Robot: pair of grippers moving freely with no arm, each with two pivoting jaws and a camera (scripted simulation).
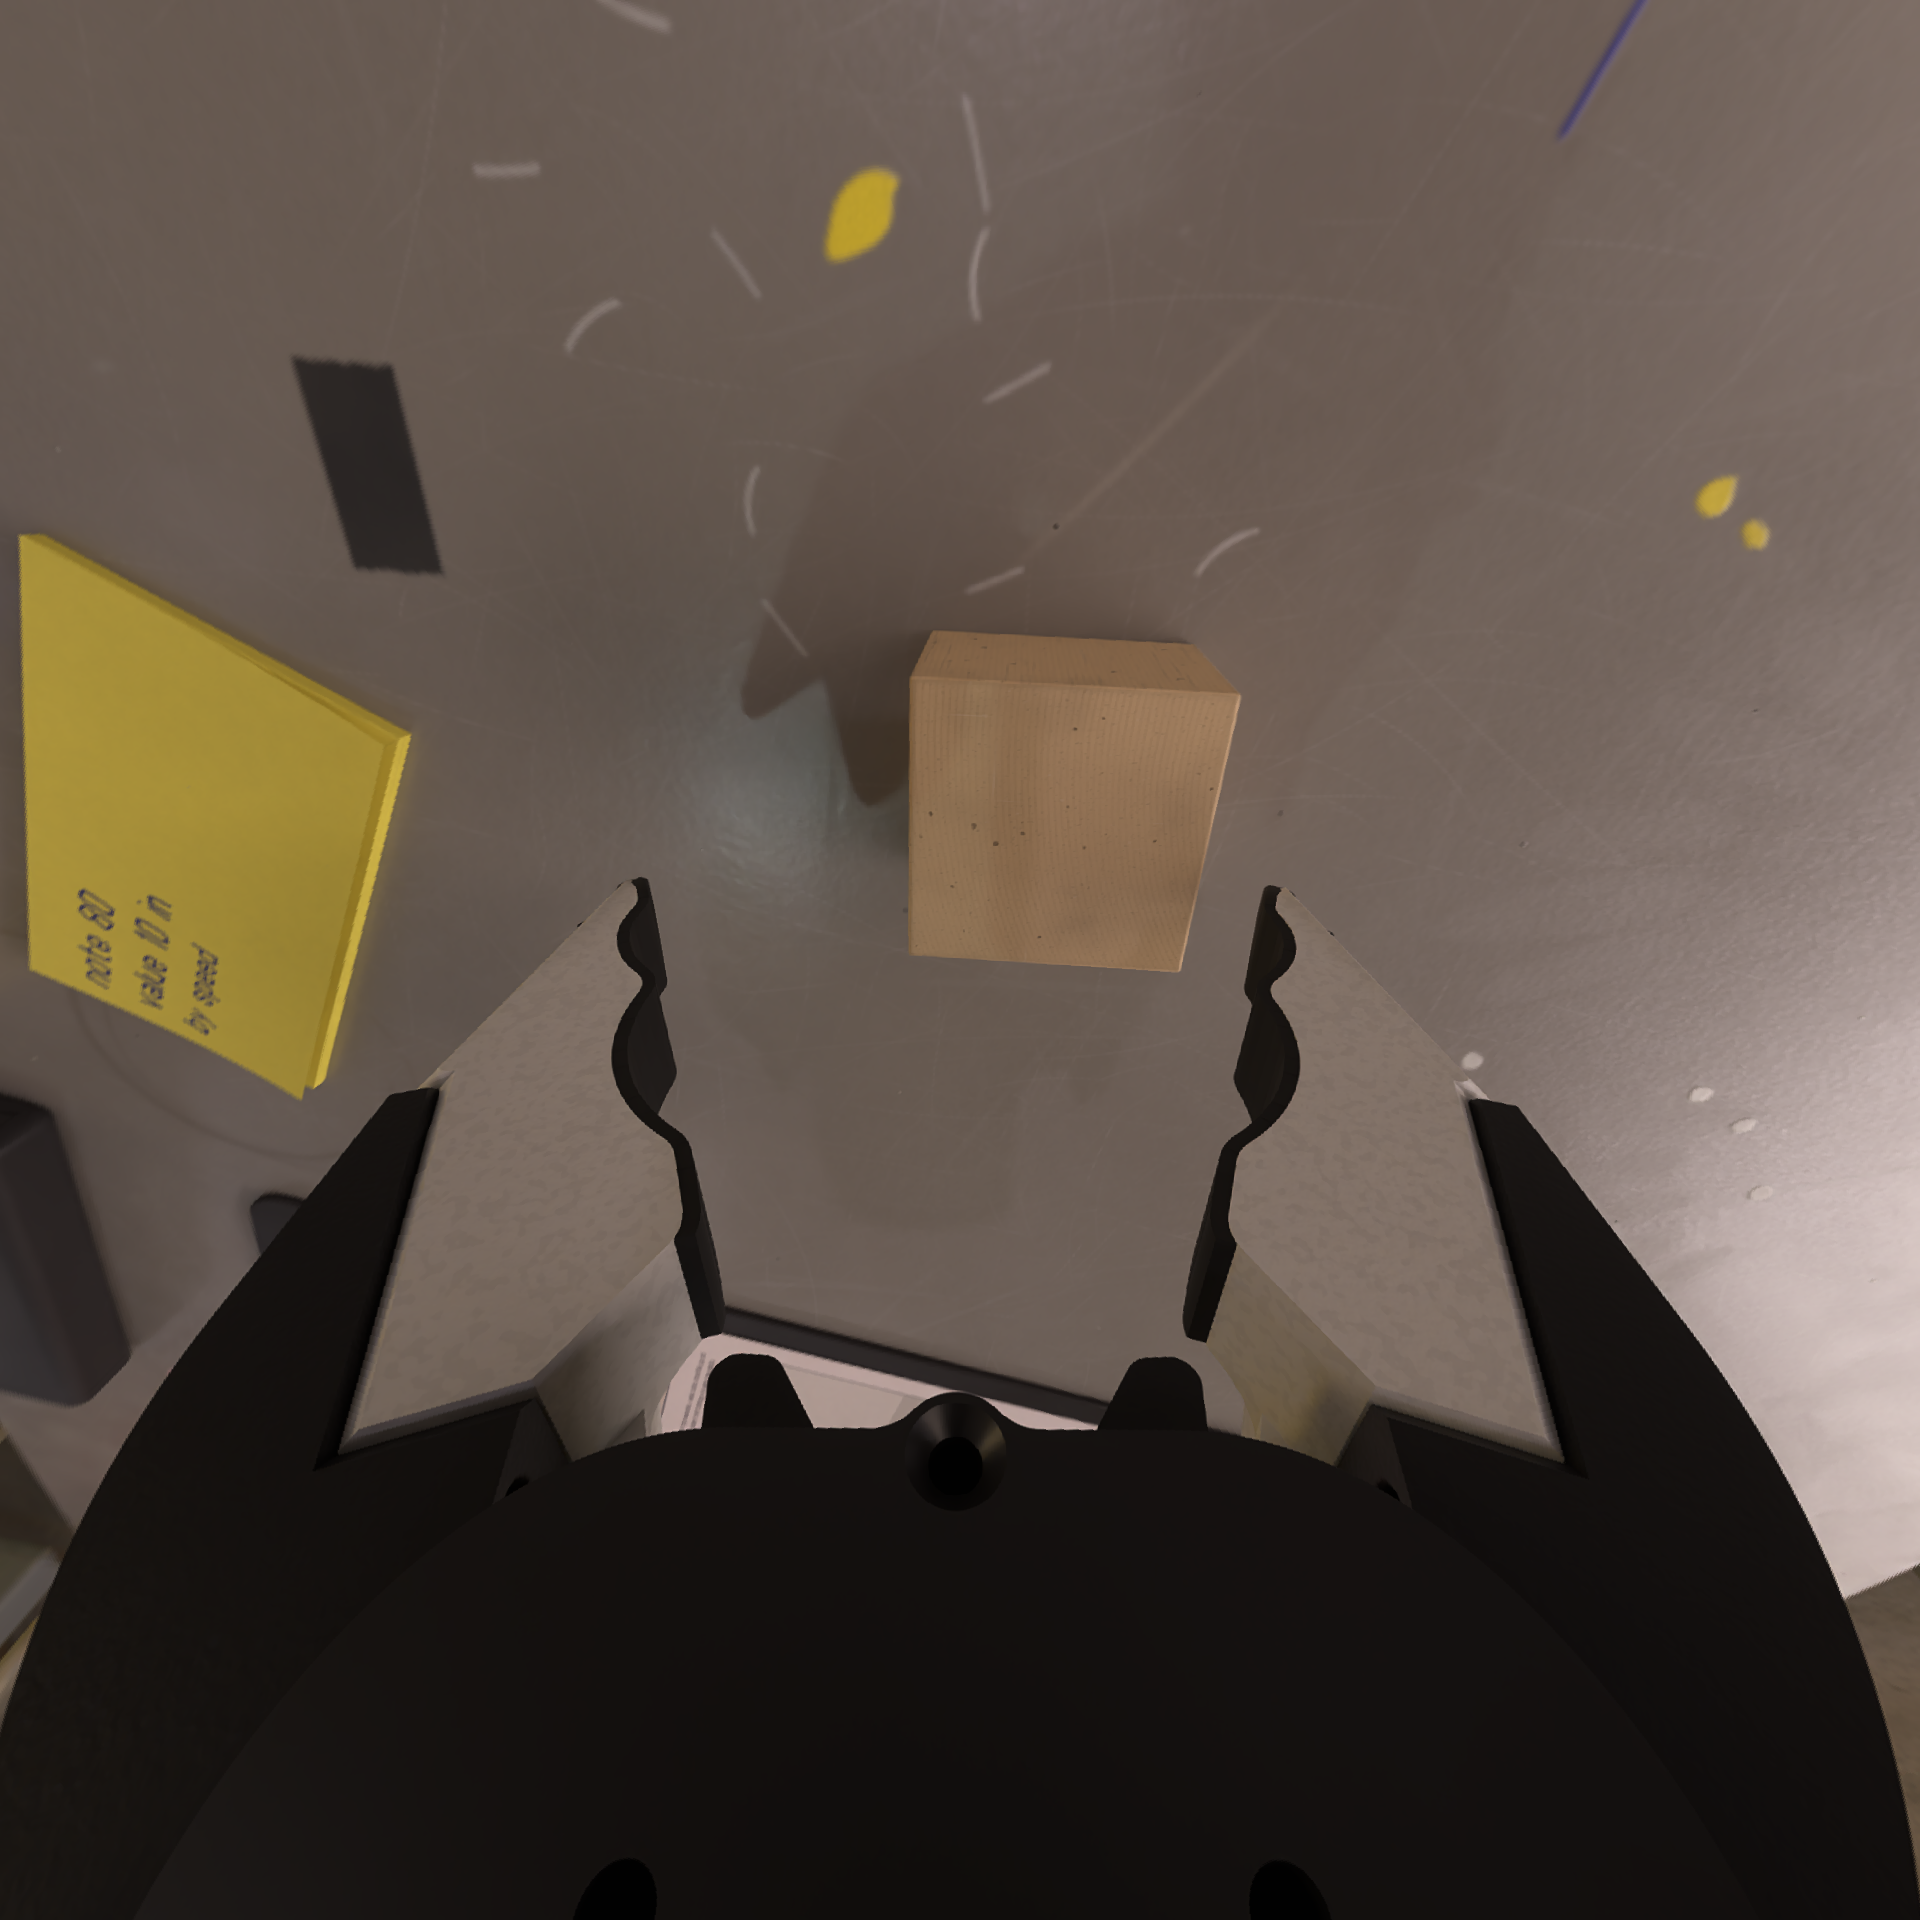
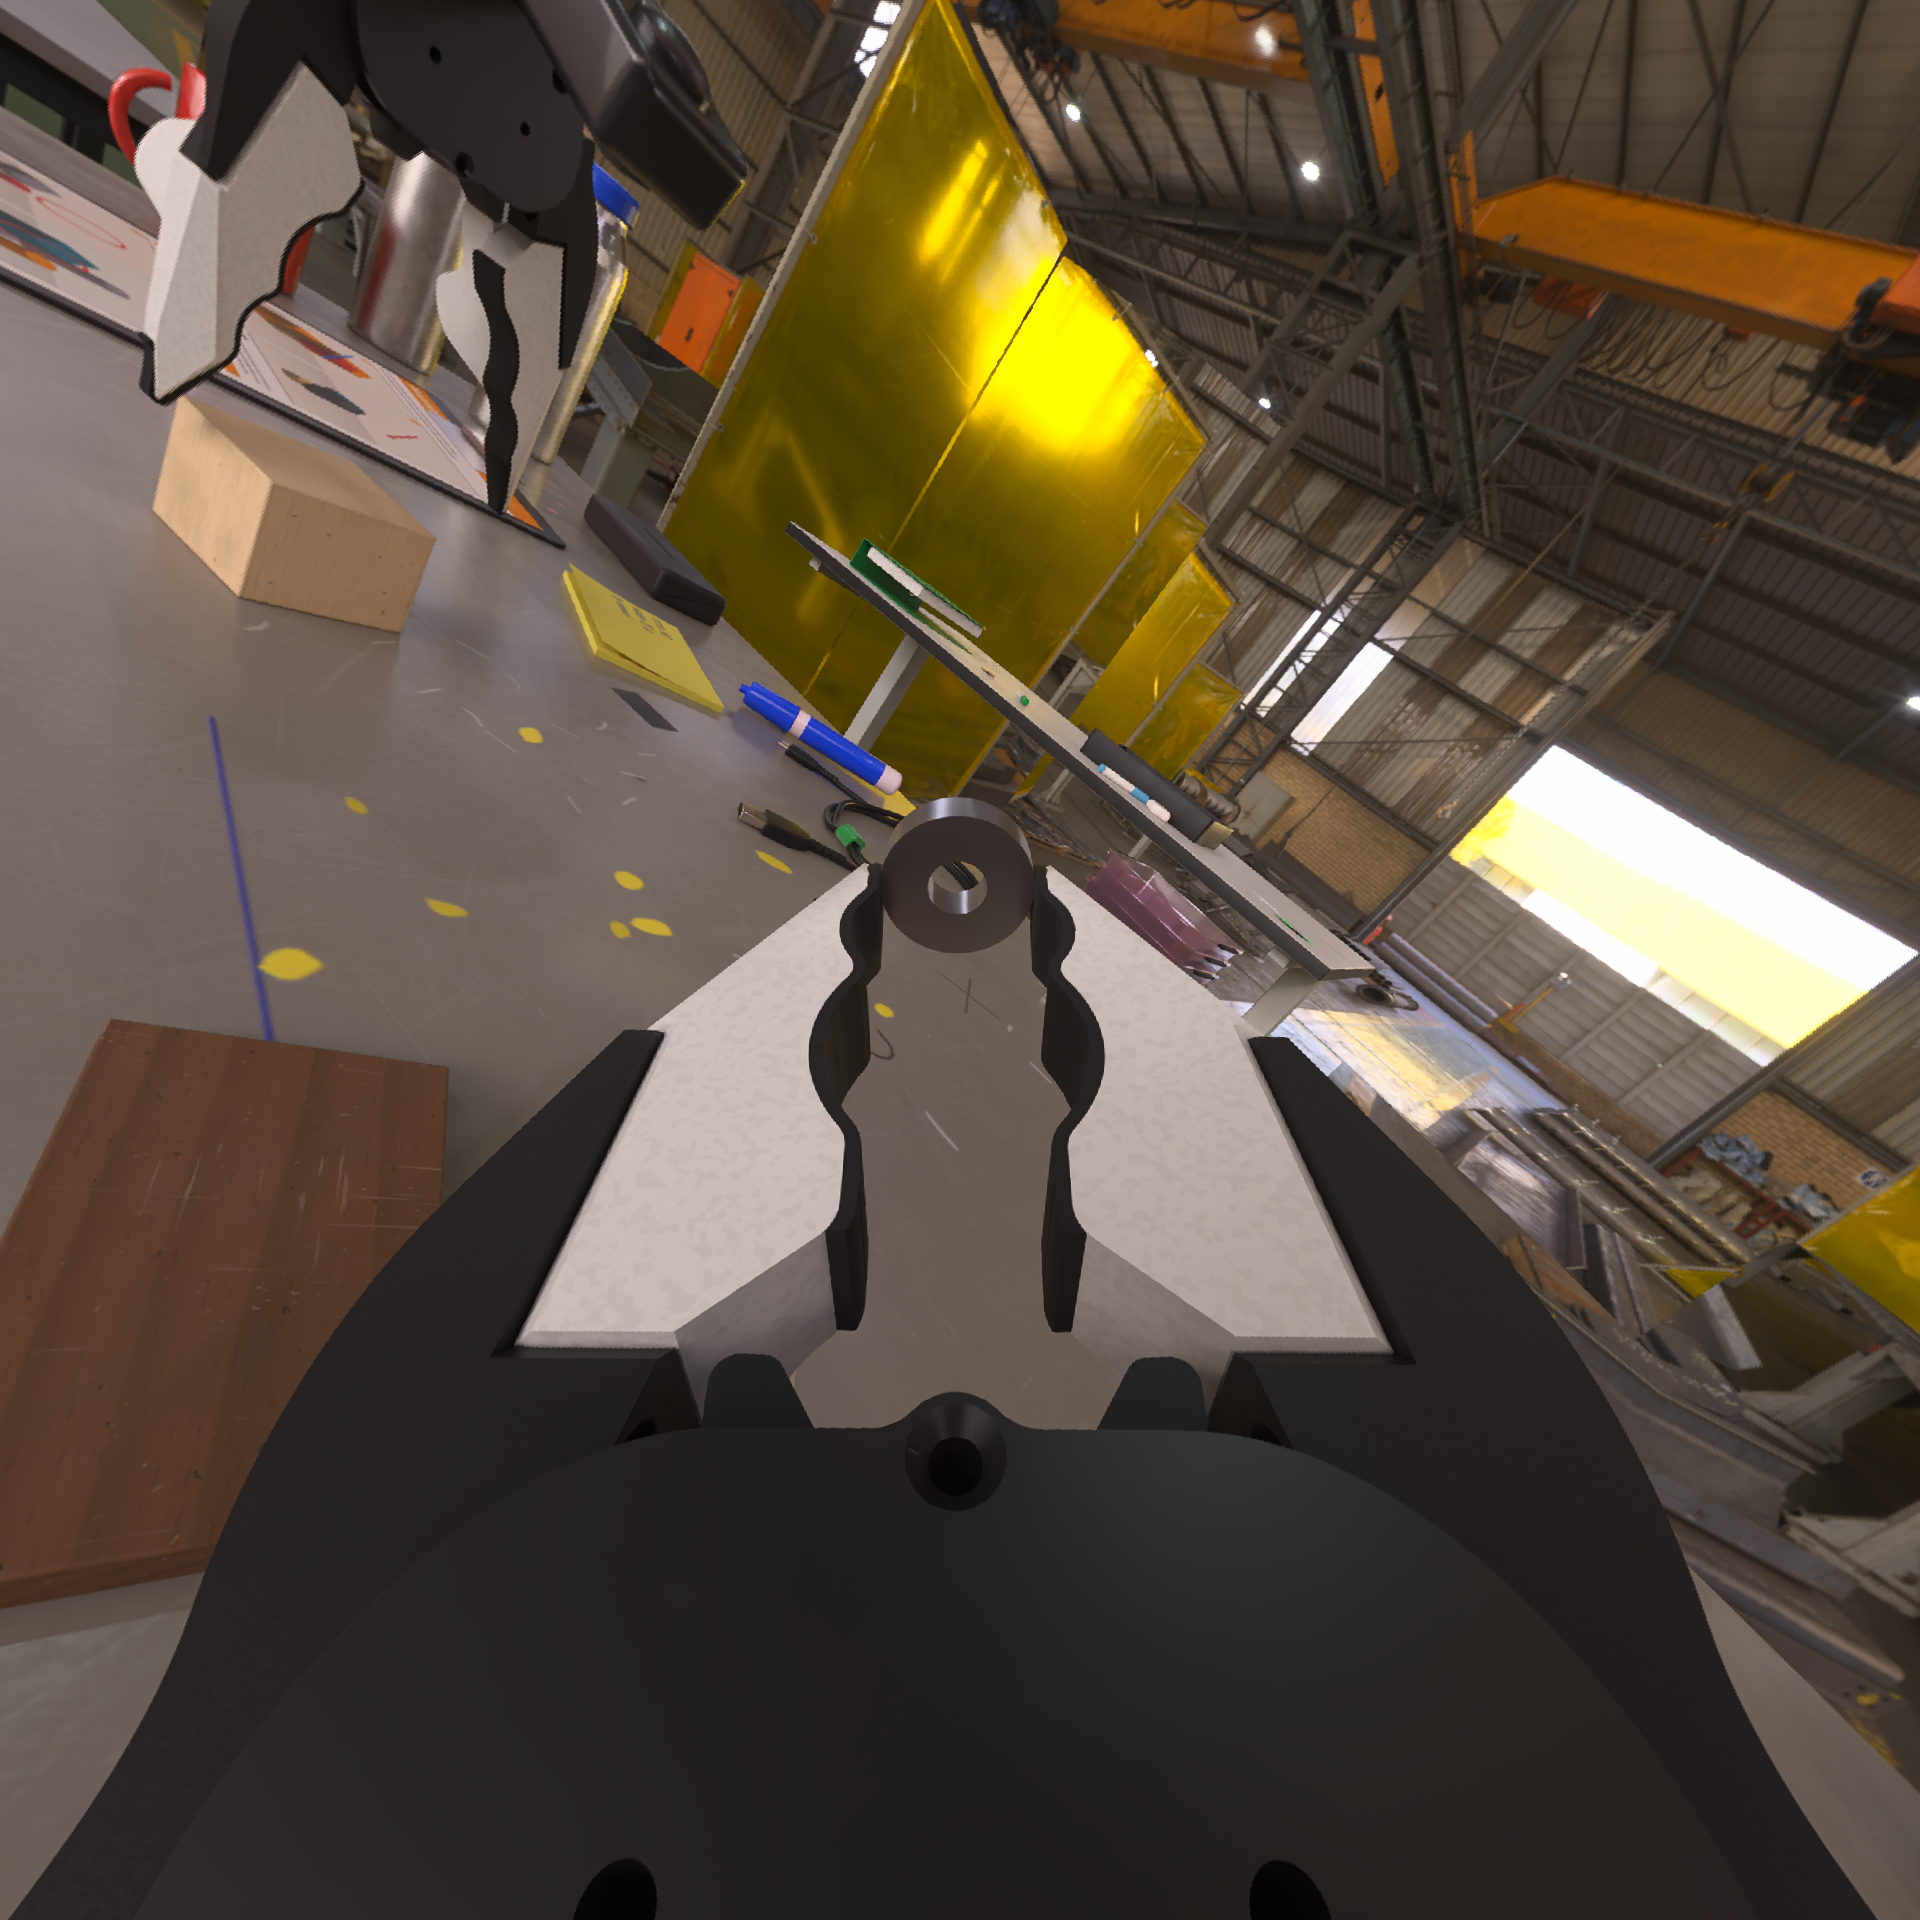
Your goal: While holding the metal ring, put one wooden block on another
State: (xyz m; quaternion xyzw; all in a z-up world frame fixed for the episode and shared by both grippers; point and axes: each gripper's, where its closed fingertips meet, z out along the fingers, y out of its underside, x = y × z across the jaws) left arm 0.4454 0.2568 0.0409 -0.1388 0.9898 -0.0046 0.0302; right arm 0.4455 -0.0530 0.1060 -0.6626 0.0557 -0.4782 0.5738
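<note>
Scratched grey table point(image 1: 1455, 831) with yellow paint spots carries everything, and the pale wooden block point(image 1: 1060, 800) serves as landmark. Left of the block lies a yellow note pad point(image 1: 197, 800). Directly above the block hangs the left gripper point(image 1: 956, 904), fingers spread wide, touching nothing. Well right of the block, the right gripper point(image 2: 956, 883) clamps the metal ring point(image 2: 956, 878) at its fingertips, off the table, near a brown wooden board point(image 2: 208, 1299)
</note>
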